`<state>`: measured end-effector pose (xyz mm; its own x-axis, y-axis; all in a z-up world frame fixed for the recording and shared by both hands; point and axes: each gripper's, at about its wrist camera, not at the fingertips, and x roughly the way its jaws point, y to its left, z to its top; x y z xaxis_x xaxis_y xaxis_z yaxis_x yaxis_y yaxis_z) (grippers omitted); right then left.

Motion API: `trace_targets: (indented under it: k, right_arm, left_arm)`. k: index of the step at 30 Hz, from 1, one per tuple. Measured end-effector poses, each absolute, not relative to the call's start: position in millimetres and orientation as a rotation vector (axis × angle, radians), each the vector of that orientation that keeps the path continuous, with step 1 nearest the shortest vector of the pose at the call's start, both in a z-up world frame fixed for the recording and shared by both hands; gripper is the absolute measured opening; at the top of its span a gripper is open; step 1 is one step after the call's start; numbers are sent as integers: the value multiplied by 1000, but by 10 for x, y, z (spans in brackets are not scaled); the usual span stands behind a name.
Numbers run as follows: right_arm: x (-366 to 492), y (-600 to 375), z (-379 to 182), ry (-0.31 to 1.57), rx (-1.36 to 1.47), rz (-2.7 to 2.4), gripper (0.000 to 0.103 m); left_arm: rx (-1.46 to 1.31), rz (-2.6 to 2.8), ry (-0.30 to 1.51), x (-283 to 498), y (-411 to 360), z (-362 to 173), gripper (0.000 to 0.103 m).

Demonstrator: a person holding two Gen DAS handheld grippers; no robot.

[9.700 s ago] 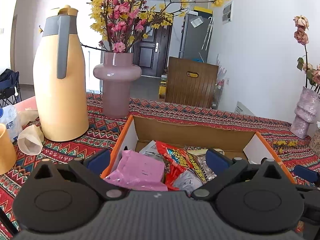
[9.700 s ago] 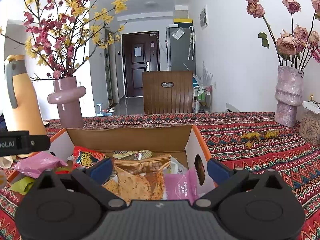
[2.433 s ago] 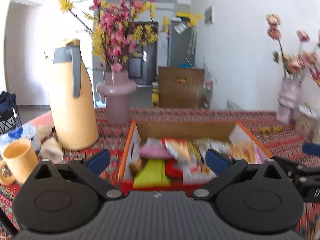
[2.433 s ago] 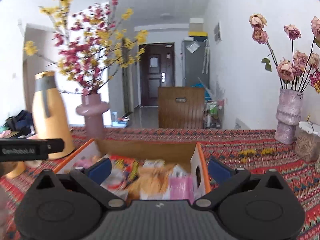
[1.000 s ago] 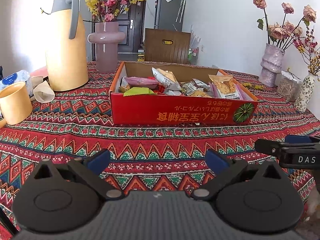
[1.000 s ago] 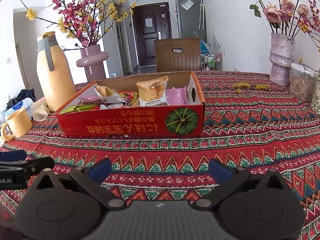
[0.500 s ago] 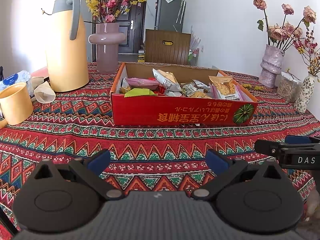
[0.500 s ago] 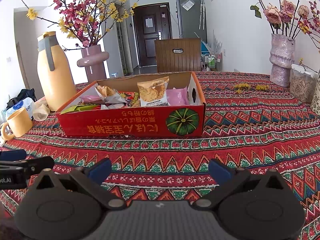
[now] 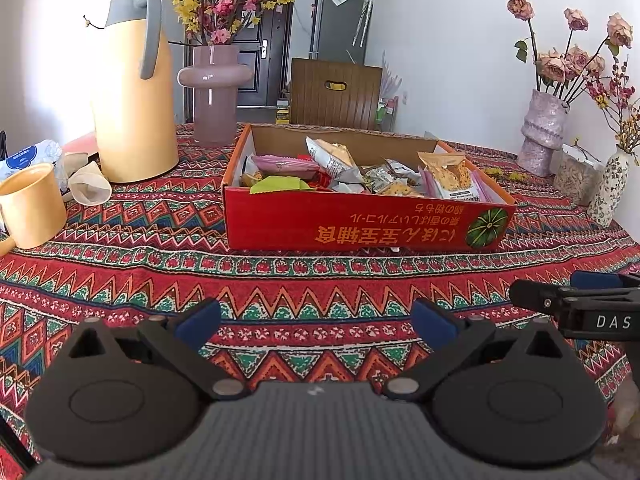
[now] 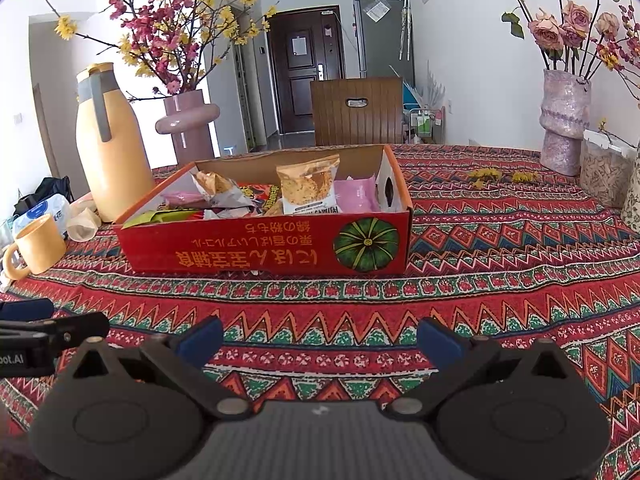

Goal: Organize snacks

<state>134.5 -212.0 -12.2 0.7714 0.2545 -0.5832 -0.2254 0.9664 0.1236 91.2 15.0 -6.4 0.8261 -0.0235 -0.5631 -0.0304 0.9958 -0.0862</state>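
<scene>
A red cardboard box (image 9: 360, 228) with a pumpkin picture stands on the patterned tablecloth and holds several snack packets: a pink one (image 9: 286, 163), a green one (image 9: 276, 184), a cracker bag (image 9: 446, 172). It also shows in the right wrist view (image 10: 264, 250), with the cracker bag (image 10: 308, 188) upright inside. My left gripper (image 9: 316, 322) is open and empty, well in front of the box. My right gripper (image 10: 320, 338) is open and empty, also short of the box.
A tall yellow thermos (image 9: 134, 84), a pink vase with blossoms (image 9: 214, 92) and a yellow mug (image 9: 30, 204) stand left of the box. A rose vase (image 9: 542, 132), a jar (image 9: 578, 174) and a small patterned vase (image 9: 608, 192) stand at the right.
Both grippers pulled back from over the box to the near side of the table, open throughout. In the last half second almost nothing has moved.
</scene>
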Motion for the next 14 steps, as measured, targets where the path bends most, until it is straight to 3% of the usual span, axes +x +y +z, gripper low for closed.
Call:
trace_targets:
  k: [14]
  right_arm:
    - [1339, -2110, -126, 642, 48, 261, 103]
  left_arm:
    - [-116, 5, 608, 907, 189, -54, 103]
